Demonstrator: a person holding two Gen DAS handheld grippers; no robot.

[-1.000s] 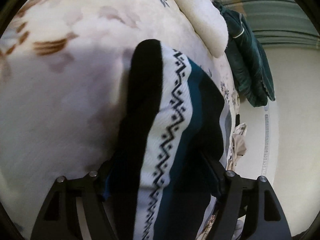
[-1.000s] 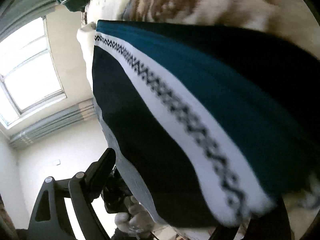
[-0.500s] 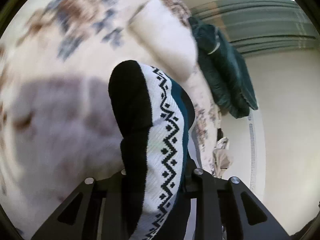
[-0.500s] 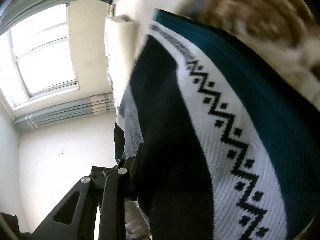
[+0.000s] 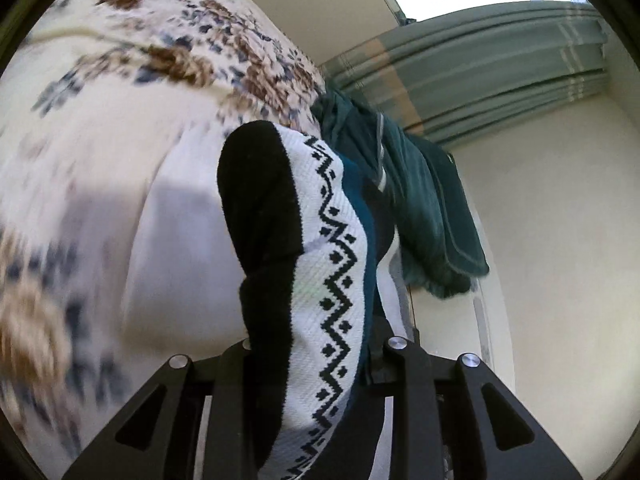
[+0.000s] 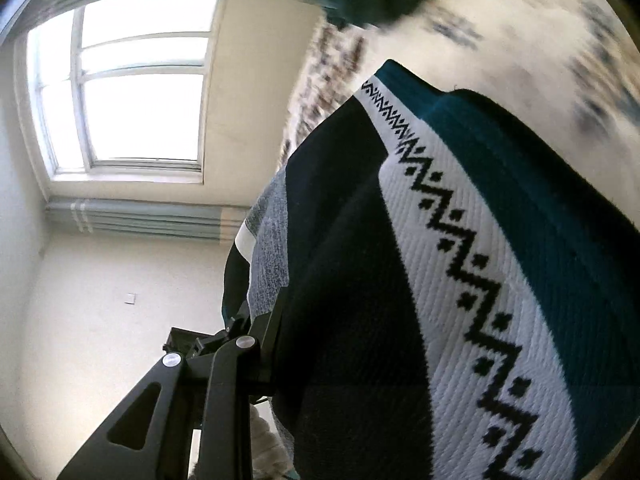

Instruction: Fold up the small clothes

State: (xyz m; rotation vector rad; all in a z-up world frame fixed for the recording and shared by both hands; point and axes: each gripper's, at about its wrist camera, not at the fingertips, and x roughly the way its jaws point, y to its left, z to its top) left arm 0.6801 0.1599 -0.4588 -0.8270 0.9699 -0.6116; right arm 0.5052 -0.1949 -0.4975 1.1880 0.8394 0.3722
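Note:
A knitted garment point(image 5: 332, 240) with black, white zigzag and teal bands hangs lifted above the bed. My left gripper point(image 5: 312, 364) is shut on one edge of it, and the cloth bulges up between the two black fingers point(image 5: 236, 368). In the right wrist view the same garment point(image 6: 460, 264) fills the right half of the picture. My right gripper point(image 6: 344, 376) is shut on it; only its left finger point(image 6: 260, 332) shows, as the cloth covers the other. A grey marled inner layer point(image 6: 268, 248) shows at the garment's edge.
A cream blanket with a brown and blue flower print point(image 5: 120, 168) covers the bed behind the garment. A dark green jacket point(image 5: 424, 208) lies at the bed's far edge, near the grey-green curtain point(image 5: 480, 64). A bright window point(image 6: 140, 88) and bare walls lie to the left.
Both grippers went from wide apart around the garment to shut on it. They then lifted it off the blanket, and both views swung up toward the wall and window.

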